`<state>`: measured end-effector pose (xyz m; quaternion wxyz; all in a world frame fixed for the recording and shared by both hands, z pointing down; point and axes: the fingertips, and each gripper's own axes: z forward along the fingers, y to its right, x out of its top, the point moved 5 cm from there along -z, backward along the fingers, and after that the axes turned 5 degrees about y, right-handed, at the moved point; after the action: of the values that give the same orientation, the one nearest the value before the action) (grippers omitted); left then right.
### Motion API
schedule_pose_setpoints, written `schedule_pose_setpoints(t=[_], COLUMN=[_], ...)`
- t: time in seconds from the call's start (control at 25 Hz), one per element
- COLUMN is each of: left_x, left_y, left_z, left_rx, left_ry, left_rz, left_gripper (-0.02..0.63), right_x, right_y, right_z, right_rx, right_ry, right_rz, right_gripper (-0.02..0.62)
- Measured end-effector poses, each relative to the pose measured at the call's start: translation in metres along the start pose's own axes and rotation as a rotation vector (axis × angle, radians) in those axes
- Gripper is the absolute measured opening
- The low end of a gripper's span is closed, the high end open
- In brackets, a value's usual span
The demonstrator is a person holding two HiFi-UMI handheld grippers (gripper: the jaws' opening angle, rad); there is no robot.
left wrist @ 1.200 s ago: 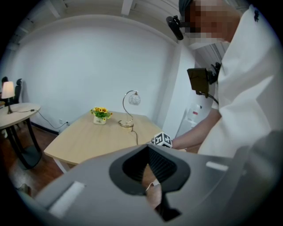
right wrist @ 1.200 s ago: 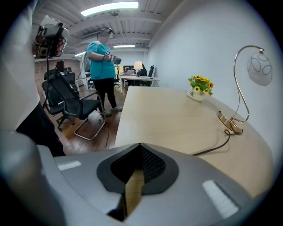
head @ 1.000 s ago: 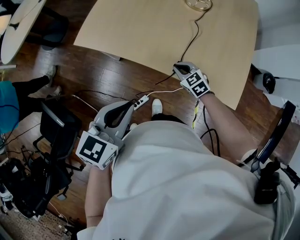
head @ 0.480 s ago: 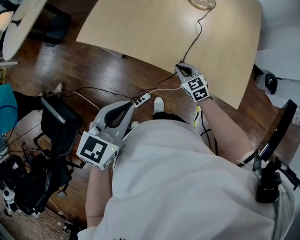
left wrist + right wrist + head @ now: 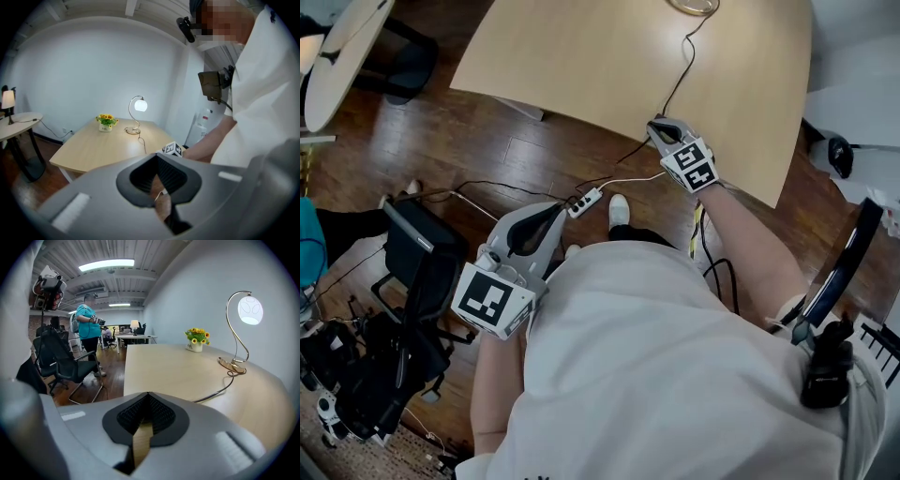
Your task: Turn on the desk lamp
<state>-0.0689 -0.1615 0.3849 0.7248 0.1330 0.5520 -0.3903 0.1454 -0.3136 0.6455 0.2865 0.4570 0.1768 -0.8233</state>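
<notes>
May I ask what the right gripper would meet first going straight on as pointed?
Probably the bare tabletop; the lamp cord lies off to its right, though depth is unclear.

A small pot of yellow flowers [image 5: 197, 339] stands on a pale wooden table [image 5: 581, 56], with a black office chair [image 5: 61, 363] and a person in a teal shirt [image 5: 87, 324] on the dark plank floor [image 5: 487, 150] beyond.

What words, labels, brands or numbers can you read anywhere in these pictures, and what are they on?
No text can be read.
The cubes on the left gripper and right gripper carry only black-and-white square markers, no letters.
A small dark mark on the white shirt is too small to read.
</notes>
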Motion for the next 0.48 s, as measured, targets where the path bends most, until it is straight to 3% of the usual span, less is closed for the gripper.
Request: schedule_pose_setpoints(t=[0.28,0.48], left_x=[-0.006,-0.01], left_y=[0.003,0.011], left_z=[-0.019,-0.043], left_rx=[-0.031,-0.074], left_ry=[0.016,0.039], left_rz=[0.024,0.04], left_gripper=[0.017,0.017], right_x=[0.022,0.04], right_y=[0.008,-0.021], right_z=[-0.034,-0.073], right_rx=[-0.068,-0.115], right_ry=[0.063,0.092], right_rz=[-0.029,-0.024], right_gripper=[0.001,0.002])
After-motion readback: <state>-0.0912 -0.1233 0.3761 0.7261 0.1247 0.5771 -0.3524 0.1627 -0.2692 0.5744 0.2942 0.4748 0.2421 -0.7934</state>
